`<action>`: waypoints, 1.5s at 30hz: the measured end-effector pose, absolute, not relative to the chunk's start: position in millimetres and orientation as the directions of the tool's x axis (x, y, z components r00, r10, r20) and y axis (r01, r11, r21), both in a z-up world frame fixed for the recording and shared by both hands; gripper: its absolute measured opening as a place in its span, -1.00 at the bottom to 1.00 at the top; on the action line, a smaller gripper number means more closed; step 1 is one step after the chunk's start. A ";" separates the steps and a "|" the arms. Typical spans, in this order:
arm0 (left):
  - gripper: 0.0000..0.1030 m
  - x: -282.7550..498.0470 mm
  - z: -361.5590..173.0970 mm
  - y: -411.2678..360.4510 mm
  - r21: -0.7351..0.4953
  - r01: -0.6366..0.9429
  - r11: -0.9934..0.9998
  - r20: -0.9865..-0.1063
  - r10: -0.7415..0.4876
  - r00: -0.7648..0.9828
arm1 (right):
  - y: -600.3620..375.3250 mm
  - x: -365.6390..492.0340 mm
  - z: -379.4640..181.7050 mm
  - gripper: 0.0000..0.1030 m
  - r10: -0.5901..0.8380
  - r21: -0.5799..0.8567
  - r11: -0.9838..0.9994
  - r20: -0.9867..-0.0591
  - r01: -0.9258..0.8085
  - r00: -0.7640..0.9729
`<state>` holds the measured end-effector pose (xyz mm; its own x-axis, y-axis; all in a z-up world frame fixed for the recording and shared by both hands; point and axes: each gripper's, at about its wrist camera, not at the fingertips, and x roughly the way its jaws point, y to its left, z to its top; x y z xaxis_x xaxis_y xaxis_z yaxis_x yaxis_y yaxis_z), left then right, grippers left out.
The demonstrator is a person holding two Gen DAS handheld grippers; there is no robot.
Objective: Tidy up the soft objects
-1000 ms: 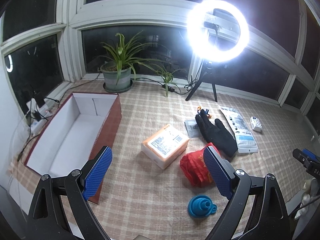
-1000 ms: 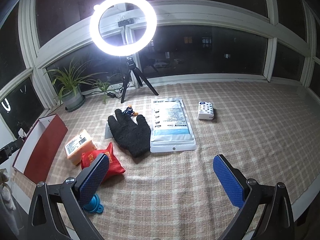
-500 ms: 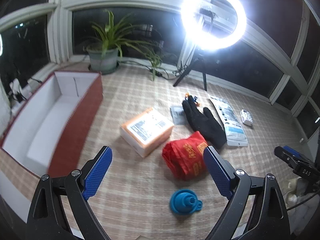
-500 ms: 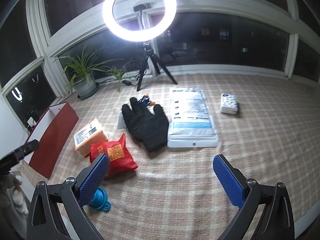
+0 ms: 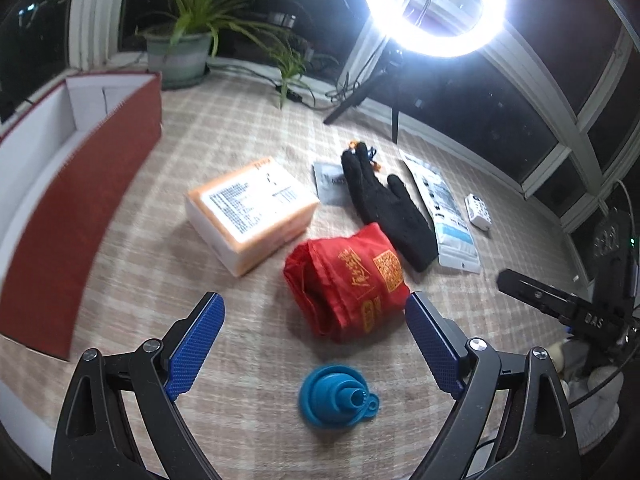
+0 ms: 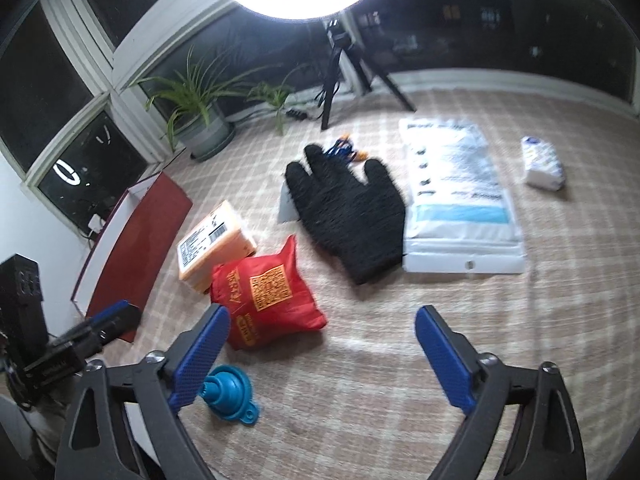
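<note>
On the checked cloth lie a red folded bag (image 5: 352,280) (image 6: 264,296), a black glove (image 5: 388,208) (image 6: 352,208) beyond it, and an orange and white packet (image 5: 252,212) (image 6: 216,240) to the left. A white and blue pouch (image 5: 444,208) (image 6: 456,192) sits right of the glove. My left gripper (image 5: 314,312) hangs open above the cloth, just short of the red bag. My right gripper (image 6: 323,314) is wide and its jaws are closing, with nothing between them; the bag is by its left finger.
A long red box (image 5: 80,184) (image 6: 132,248) with a white inside stands at the left. A blue funnel (image 5: 340,396) (image 6: 226,392) lies nearest me. A small tissue pack (image 6: 544,164) is far right. A potted plant (image 5: 180,52) and ring light tripod (image 6: 336,72) stand by the windows.
Both grippers have sunk and tipped downward toward the cloth. The red bag, glove and funnel now look larger and nearer. The right jaws stand a little narrower.
</note>
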<state>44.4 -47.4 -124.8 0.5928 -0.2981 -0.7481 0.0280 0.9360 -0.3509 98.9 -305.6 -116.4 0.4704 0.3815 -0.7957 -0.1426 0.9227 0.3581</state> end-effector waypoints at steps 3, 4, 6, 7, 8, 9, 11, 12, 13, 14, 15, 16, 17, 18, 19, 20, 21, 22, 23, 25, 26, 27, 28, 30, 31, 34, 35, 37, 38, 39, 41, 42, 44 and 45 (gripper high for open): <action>0.74 50.0 -134.6 -49.9 -0.381 0.028 0.924 -0.752 -0.327 0.572 | -298.2 111.5 -126.8 0.68 0.413 0.383 0.910 -0.803 -0.159 0.430; 0.73 52.6 -138.7 -50.6 -0.395 0.026 0.918 -0.754 -0.340 0.562 | -294.8 116.4 -130.7 0.67 0.422 0.389 0.906 -0.806 -0.166 0.414; 0.70 56.9 -145.9 -52.4 -0.413 0.021 0.910 -0.759 -0.357 0.545 | -289.7 123.6 -135.6 0.62 0.436 0.399 0.900 -0.811 -0.177 0.390; 0.69 59.5 -149.8 -53.9 -0.421 0.020 0.907 -0.761 -0.365 0.535 | -287.9 126.9 -137.9 0.56 0.444 0.405 0.896 -0.813 -0.181 0.377; 0.68 61.3 -152.9 -55.4 -0.425 0.021 0.905 -0.765 -0.371 0.527 | -285.4 130.5 -141.3 0.53 0.453 0.413 0.891 -0.815 -0.187 0.361; 0.66 63.3 -155.9 -57.3 -0.427 0.024 0.904 -0.768 -0.377 0.518 | -281.8 136.3 -146.1 0.51 0.465 0.424 0.885 -0.817 -0.193 0.340; 0.62 67.3 -161.6 -60.6 -0.429 0.026 0.903 -0.774 -0.383 0.504 | -278.3 142.3 -151.6 0.51 0.472 0.430 0.881 -0.821 -0.196 0.321; 0.60 69.5 -164.3 -62.3 -0.431 0.028 0.902 -0.776 -0.387 0.498 | -275.6 147.3 -155.8 0.50 0.478 0.435 0.878 -0.824 -0.200 0.305; 0.59 71.8 -167.2 -63.8 -0.435 0.031 0.900 -0.778 -0.393 0.490 | -274.1 150.6 -158.9 0.48 0.482 0.441 0.875 -0.825 -0.199 0.294; 0.55 74.1 -170.2 -65.1 -0.440 0.032 0.897 -0.779 -0.400 0.483 | -272.9 153.9 -161.9 0.47 0.490 0.451 0.871 -0.825 -0.197 0.280; 0.51 76.2 -173.0 -66.0 -0.446 0.032 0.894 -0.780 -0.406 0.476 | -271.4 158.9 -166.5 0.41 0.505 0.468 0.862 -0.823 -0.194 0.258; 0.49 78.9 -176.0 -66.8 -0.456 0.032 0.890 -0.781 -0.416 0.466 | -270.0 163.9 -171.5 0.33 0.517 0.483 0.855 -0.823 -0.187 0.235; 0.44 81.9 -179.1 -68.0 -0.463 0.032 0.886 -0.781 -0.424 0.459 | -269.4 167.7 -176.0 0.30 0.524 0.494 0.851 -0.824 -0.179 0.216; 0.39 84.0 -181.9 -69.0 -0.470 0.031 0.882 -0.780 -0.431 0.453 | -269.0 170.0 -179.7 0.27 0.531 0.504 0.846 -0.823 -0.173 0.200; 0.37 85.9 -184.7 -69.7 -0.479 0.030 0.877 -0.779 -0.441 0.445 | -268.3 172.1 -183.0 0.25 0.538 0.513 0.842 -0.822 -0.167 0.186; 0.32 87.6 -187.1 -70.3 -0.488 0.028 0.873 -0.779 -0.449 0.438 | -267.4 175.0 -187.2 0.25 0.543 0.521 0.839 -0.822 -0.159 0.171; 0.29 88.6 -188.7 -70.4 -0.496 0.027 0.868 -0.778 -0.457 0.432 | -265.7 178.3 -191.9 0.24 0.553 0.533 0.832 -0.819 -0.153 0.152; 0.26 90.1 -190.9 -71.0 -0.508 0.025 0.861 -0.775 -0.469 0.424 | -264.7 179.2 -193.8 0.22 0.557 0.538 0.829 -0.818 -0.152 0.145; 0.21 91.3 -192.6 -71.8 -0.517 0.026 0.855 -0.772 -0.479 0.418 | -262.6 181.0 -196.7 0.21 0.566 0.548 0.823 -0.814 -0.151 0.131; 0.11 93.8 -195.3 -74.6 -0.527 0.031 0.849 -0.769 -0.492 0.407 | -259.7 183.6 -199.4 0.12 0.574 0.557 0.817 -0.811 -0.152 0.116; 0.08 94.7 -196.0 -76.0 -0.527 0.035 0.849 -0.769 -0.494 0.406 | -257.7 184.4 -200.9 0.09 0.579 0.562 0.813 -0.809 -0.153 0.107; 0.05 96.0 -196.6 -77.4 -0.529 0.038 0.848 -0.767 -0.497 0.405 | -256.2 185.4 -202.3 0.06 0.585 0.569 0.808 -0.805 -0.154 0.096; 0.01 96.7 -197.0 -78.2 -0.532 0.041 0.846 -0.765 -0.501 0.404 | -255.7 186.3 -202.7 0.04 0.590 0.575 0.804 -0.802 -0.153 0.091; -0.15 98.6 -198.0 -79.5 -0.540 0.048 0.840 -0.762 -0.512 0.397 | -254.4 188.0 -203.1 -0.04 0.602 0.587 0.796 -0.795 -0.150 0.081; -0.18 99.6 -198.1 -80.8 -0.541 0.054 0.839 -0.760 -0.516 0.395 | -253.6 188.8 -203.7 -0.08 0.604 0.589 0.794 -0.793 -0.150 0.078; -0.21 102.2 -197.1 -83.7 -0.535 0.062 0.842 -0.762 -0.513 0.395 | -250.9 189.2 -202.9 -0.10 0.604 0.589 0.792 -0.794 -0.159 0.068; -0.21 103.2 -196.5 -84.3 -0.536 0.062 0.842 -0.762 -0.513 0.395 | -249.9 189.0 -202.6 -0.11 0.602 0.587 0.793 -0.795 -0.162 0.067; -0.21 104.5 -195.1 -84.6 -0.538 0.062 0.841 -0.759 -0.515 0.398 | -248.1 188.9 -200.9 -0.16 0.603 0.588 0.793 -0.794 -0.162 0.068; -0.21 104.6 -193.7 -84.8 -0.540 0.064 0.839 -0.756 -0.518 0.401 | -247.7 189.5 -200.6 -0.18 0.605 0.590 0.791 -0.793 -0.160 0.069; -0.21 104.5 -191.7 -85.2 -0.542 0.069 0.838 -0.753 -0.520 0.403 | -247.4 189.4 -198.4 -0.20 0.611 0.596 0.787 -0.788 -0.157 0.072; -0.21 103.3 -186.1 -86.9 -0.536 0.083 0.840 -0.749 -0.519 0.411 | -245.9 188.5 -194.4 -0.20 0.608 0.593 0.790 -0.790 -0.156 0.080; -0.21 102.5 -183.4 -87.8 -0.531 0.092 0.842 -0.748 -0.517 0.416 | -245.5 187.5 -191.6 -0.20 0.604 0.587 0.793 -0.792 -0.161 0.086; -0.21 101.6 -178.7 -88.7 -0.527 0.105 0.844 -0.744 -0.517 0.423 | -245.0 185.6 -188.8 -0.23 0.596 0.578 0.799 -0.797 -0.165 0.095; -0.21 101.1 -176.9 -88.7 -0.525 0.107 0.844 -0.742 -0.516 0.428 | -245.3 184.4 -186.7 -0.25 0.596 0.578 0.800 -0.797 -0.160 0.100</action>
<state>101.1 -88.7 -176.9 0.4278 -0.5161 -0.7420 0.1073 0.8441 -0.5253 184.4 -245.3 -186.7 0.0996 0.5960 -0.7968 -0.1596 0.8000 0.5784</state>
